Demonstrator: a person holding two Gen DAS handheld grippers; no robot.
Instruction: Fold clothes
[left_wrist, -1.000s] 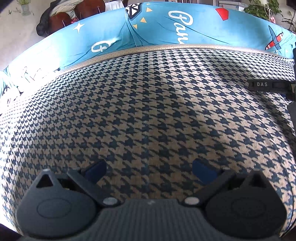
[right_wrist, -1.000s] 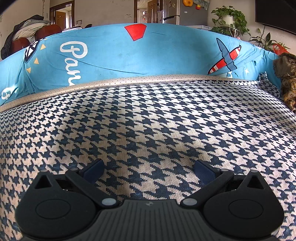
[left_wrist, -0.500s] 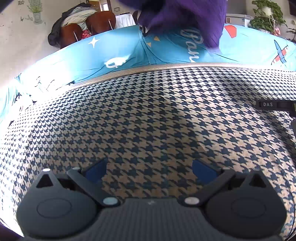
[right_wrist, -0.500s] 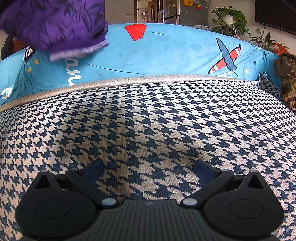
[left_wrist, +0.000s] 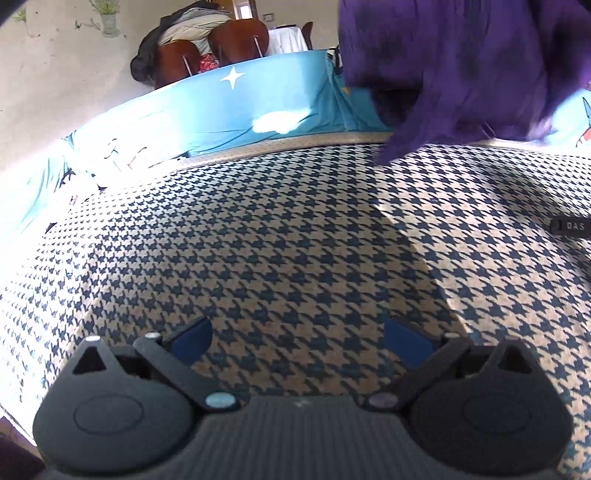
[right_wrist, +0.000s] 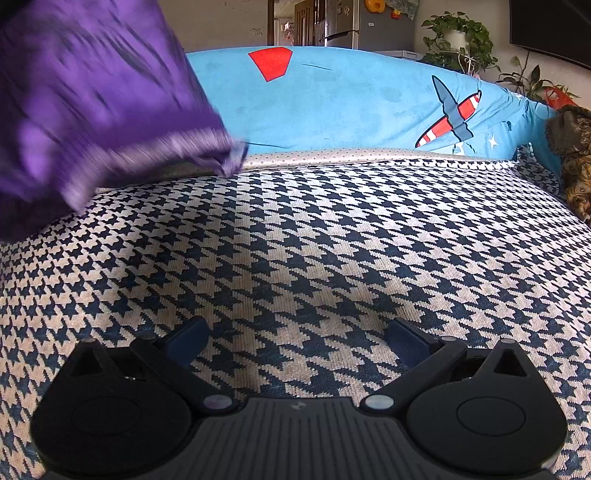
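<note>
Both my left hand-held gripper and right hand-held gripper gape wide and empty over the houndstooth cover, where a crumpled, motion-blurred purple garment hangs.

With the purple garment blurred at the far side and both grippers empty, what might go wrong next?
The purple garment may land bunched against the blue cover, past the houndstooth cloth, making edges hard to find. Both the left gripper and right gripper are open and low, far from it.
</note>
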